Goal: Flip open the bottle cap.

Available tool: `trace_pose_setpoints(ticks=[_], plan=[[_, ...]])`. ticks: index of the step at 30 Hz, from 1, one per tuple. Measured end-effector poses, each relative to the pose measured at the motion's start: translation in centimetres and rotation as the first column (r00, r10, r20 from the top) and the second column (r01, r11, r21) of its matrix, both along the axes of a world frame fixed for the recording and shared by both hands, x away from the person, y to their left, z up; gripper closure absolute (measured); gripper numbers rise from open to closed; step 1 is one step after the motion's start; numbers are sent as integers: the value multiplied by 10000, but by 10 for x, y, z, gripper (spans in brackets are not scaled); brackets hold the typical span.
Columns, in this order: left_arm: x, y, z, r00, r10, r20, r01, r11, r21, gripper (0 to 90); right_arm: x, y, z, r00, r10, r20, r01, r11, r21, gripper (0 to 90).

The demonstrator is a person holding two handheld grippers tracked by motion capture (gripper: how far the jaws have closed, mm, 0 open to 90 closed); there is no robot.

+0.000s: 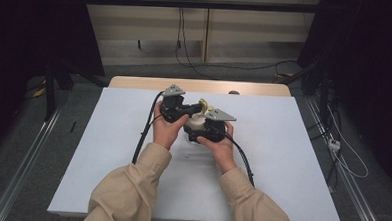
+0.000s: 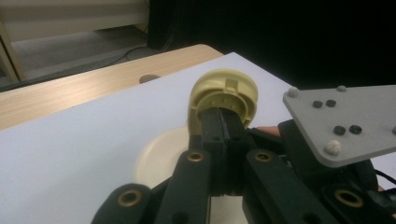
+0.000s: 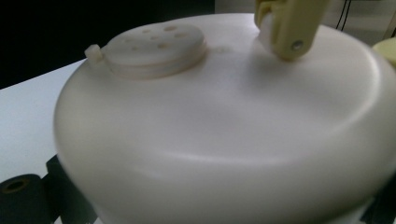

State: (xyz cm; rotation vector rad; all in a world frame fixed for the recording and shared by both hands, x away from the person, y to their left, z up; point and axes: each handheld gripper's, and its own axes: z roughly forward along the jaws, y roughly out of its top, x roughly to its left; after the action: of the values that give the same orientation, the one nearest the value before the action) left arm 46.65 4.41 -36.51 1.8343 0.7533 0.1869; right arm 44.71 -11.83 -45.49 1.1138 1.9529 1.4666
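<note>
The white sheet (image 1: 261,173) lies open all around the cream container (image 1: 195,123), where both grippers crowd together.

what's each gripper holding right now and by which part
The left gripper is shut on the yellow flip-up cap, pinching its rim. The right gripper cradles the cream container by its body.

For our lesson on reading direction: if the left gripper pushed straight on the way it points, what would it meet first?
The left gripper already grips the yellow cap, so it meets that first.
</note>
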Motion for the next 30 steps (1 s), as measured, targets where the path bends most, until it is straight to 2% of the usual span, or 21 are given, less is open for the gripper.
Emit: trace_pose_setpoints(ticks=[7, 9, 11, 13, 15, 19, 23, 26, 30], plan=[[1, -1, 0, 10000, -37, -5, 37, 10000, 41, 890, 0, -1, 0, 10000, -1, -56, 2, 10000, 70, 58], [-1, 0, 1, 9999, 77, 70, -78, 9997, 244, 867, 0, -1, 0, 10000, 64, -47, -64, 10000, 26, 58], [-3, 3, 2, 10000, 88, 23, -89, 9998, 173, 832, 0, -1, 0, 9999, 98, -71, -97, 10000, 19, 57], [-4, 6, 3, 9998, 179, 29, -180, 9997, 161, 744, 0, -1, 0, 9999, 99, -141, -98, 9999, 82, 55], [-6, 12, 1, 9997, 243, -29, -243, 9996, 141, 701, -1, -1, 0, 9997, 164, -206, -163, 9999, 29, 50], [-11, 22, -3, 9989, 442, -123, -439, 9988, 219, 498, 0, -2, -2, 9977, 297, -606, -282, 9993, 255, 35], [-17, 35, -6, 9981, 608, -108, -605, 9978, 270, 362, 0, -3, -2, 9973, 386, -629, -381, 9992, 91, 34], [-21, 42, -7, 9975, 693, -97, -689, 9967, 419, 292, -1, -5, 0, 9951, 410, -898, -405, 9992, 68, 29], [-28, 51, -9, 9969, 785, -32, -783, 9960, 436, 205, -3, -5, 0, 9945, 421, -955, -436, 9990, -131, 18]])
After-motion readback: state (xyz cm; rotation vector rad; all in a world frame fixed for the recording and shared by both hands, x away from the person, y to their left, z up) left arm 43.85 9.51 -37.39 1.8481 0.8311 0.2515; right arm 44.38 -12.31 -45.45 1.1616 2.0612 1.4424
